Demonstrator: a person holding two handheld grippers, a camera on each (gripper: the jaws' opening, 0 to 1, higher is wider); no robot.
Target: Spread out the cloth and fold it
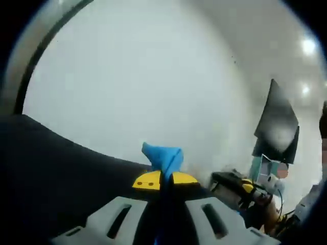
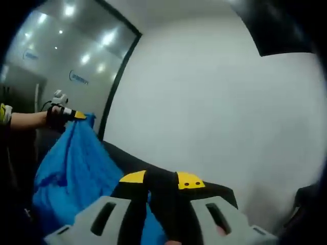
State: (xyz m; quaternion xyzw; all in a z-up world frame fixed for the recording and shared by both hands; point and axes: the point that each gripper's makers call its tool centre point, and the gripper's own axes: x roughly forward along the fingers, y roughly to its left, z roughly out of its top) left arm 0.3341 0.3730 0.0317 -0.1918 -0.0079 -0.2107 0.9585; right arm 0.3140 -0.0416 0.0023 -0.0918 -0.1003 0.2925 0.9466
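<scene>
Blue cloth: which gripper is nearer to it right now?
Left. The left gripper pinches a corner of the blue cloth; the right gripper's closed jaws sit just beside the cloth, contact unclear.

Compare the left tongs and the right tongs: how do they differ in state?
On the left tongs the yellow tips meet, pinching a corner of the blue cloth; on the right tongs they stand apart, a dark band between. Cloth sticks up past the left tongs; beside the right tongs it hangs lower left, grip unclear. Both have grey bodies.
</scene>
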